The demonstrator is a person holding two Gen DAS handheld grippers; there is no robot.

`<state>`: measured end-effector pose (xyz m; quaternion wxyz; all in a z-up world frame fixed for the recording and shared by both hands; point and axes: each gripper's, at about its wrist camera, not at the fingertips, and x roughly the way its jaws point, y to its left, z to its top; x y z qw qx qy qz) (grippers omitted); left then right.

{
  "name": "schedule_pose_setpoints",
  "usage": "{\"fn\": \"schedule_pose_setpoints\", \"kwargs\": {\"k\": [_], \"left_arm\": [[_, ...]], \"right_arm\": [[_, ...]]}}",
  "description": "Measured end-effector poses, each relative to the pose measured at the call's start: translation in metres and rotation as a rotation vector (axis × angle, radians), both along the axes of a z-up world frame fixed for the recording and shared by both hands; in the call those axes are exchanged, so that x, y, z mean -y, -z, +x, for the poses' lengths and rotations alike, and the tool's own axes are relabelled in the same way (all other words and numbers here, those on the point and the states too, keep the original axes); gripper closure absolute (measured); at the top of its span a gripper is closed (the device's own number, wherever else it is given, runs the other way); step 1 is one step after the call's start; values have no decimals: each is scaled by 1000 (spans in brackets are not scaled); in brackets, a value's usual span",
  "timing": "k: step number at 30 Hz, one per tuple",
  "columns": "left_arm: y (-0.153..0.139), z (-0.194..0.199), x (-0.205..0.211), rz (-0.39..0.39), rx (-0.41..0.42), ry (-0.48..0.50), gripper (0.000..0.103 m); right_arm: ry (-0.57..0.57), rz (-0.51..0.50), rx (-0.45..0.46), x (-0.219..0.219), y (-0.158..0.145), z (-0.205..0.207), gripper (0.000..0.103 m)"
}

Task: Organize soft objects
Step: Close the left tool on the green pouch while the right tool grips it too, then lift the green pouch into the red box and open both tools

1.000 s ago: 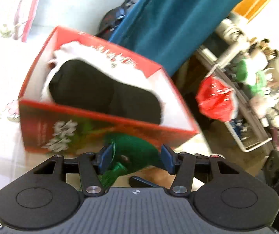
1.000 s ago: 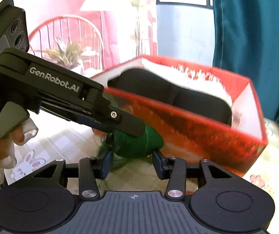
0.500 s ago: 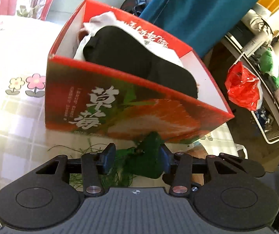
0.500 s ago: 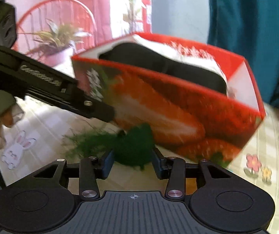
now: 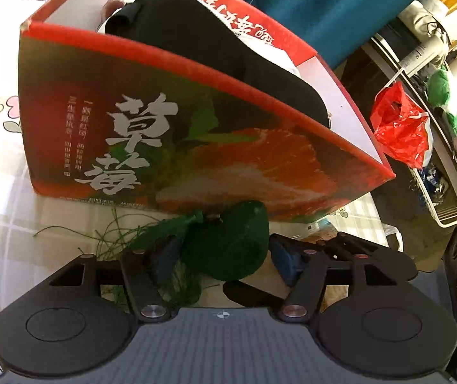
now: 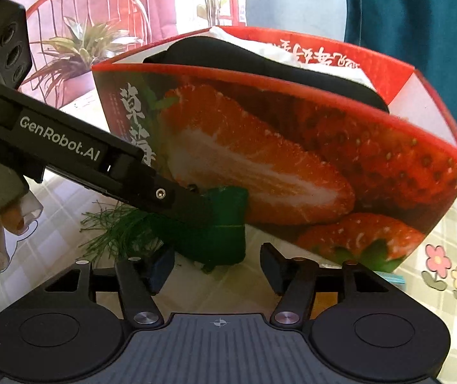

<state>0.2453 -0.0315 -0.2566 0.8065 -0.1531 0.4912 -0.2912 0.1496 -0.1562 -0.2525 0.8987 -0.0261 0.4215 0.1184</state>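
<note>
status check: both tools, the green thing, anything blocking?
Left tool and right tool just opening, pads clear. Green tasselled pouch on the tablecloth between them, outside the strawberry box. Box wall directly ahead.

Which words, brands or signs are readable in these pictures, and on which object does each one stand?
"GenRobot.AI": white letters on the side of the left gripper.
"草莓": large white characters on the front of the red box.
Small columns of characters beside them on the box: too small to read.
White script on the box's far inner wall: upside down, not readable.
</note>
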Motion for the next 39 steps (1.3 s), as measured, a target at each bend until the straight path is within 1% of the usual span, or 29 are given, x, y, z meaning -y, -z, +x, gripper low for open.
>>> {"fn": "schedule_pose_setpoints", "kwargs": {"k": [3, 5, 6, 7, 8, 10, 12, 16, 20, 24, 27, 33, 39], "left_arm": [[2, 1, -2, -22, -3, 7, 38], [4, 2, 0, -21, -2, 11, 39], [4, 2, -1, -20, 2, 10, 44], [4, 1, 1, -22, 2, 8, 46], [3, 0, 0, -22, 3, 2, 48], [1, -4, 0, -25, 14, -17, 48], [-2, -11, -4, -36, 26, -34, 48], [-22, -28, -10, -41, 92, -56, 48], [-39, -42, -16, -49, 149, -77, 48], [-59, -57, -19, -45, 214, -83, 48], [-69, -66, -21, -53, 249, -83, 48], [-79, -81, -23, -54, 281, -83, 48], [-93, -93, -28, -62, 323, -94, 48]], "right_arm": [[-10, 9, 7, -1, 2, 4, 47], [-22, 10, 9, -4, 4, 8, 47], [-29, 9, 8, -5, 5, 10, 48], [-37, 9, 7, -6, 7, 12, 49], [-48, 15, 3, -6, 8, 13, 54], [-52, 18, 3, -7, 8, 14, 55], [-58, 32, 22, -6, 4, 10, 56], [-65, 49, 66, -7, -11, 1, 56], [-67, 58, 130, -10, -28, -15, 56], [-83, 29, 179, -17, -41, -29, 56], [-87, 28, 212, -18, -52, -37, 56], [-79, 41, 251, -15, -64, -47, 56], [-87, 43, 294, -23, -73, -63, 56]]}}
